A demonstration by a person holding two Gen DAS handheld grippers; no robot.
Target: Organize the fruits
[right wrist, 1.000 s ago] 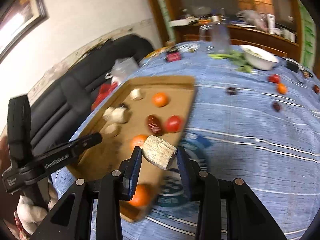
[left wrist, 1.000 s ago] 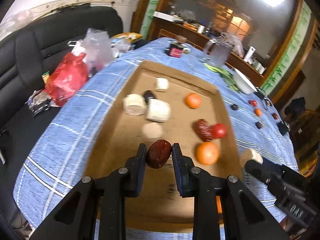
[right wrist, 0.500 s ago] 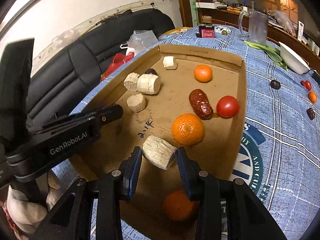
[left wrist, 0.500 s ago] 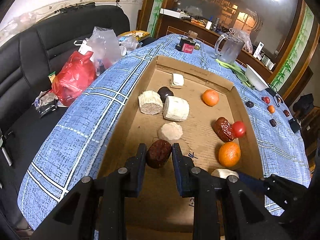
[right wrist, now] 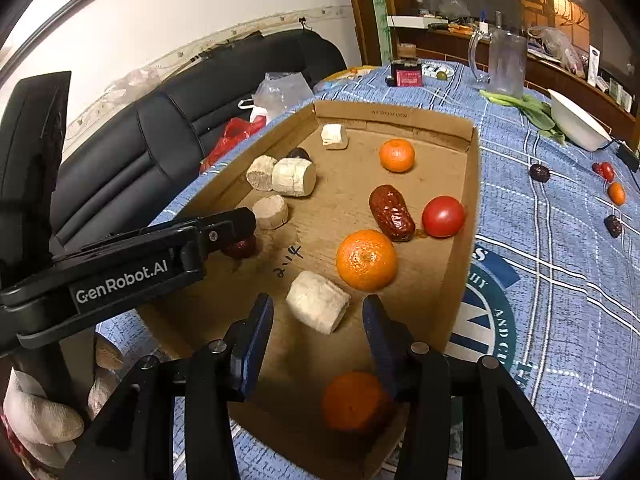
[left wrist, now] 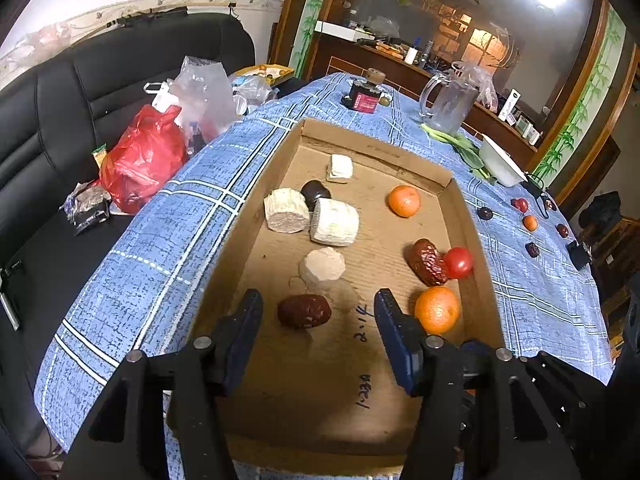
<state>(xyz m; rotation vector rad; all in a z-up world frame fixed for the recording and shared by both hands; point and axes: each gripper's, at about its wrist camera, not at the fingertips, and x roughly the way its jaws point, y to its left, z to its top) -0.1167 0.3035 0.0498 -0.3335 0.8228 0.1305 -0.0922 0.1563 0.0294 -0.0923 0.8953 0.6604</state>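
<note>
A cardboard tray [left wrist: 256,184] [right wrist: 472,184] on the blue checked tablecloth holds several fruits and pale root chunks. My left gripper [left wrist: 318,312] is open; a dark red date [left wrist: 305,311] lies on the tray floor between its fingers. My right gripper [right wrist: 318,314] is open; a pale chunk [right wrist: 318,307] lies on the tray between its fingers, next to an orange [right wrist: 367,260]. Another date [right wrist: 391,213], a tomato [right wrist: 443,216] and a far orange [right wrist: 397,155] lie in the tray. The left gripper's finger [right wrist: 224,228] shows in the right wrist view.
Loose fruits [right wrist: 540,173] [left wrist: 530,223] lie on the cloth to the right. A white bowl [right wrist: 576,126], a glass jug [right wrist: 506,64] and a red jar [left wrist: 364,98] stand at the far end. Bags [left wrist: 144,156] sit on a black sofa at left.
Both grippers opened. The left let the date down onto the tray floor; the right let the pale chunk down beside the orange.
</note>
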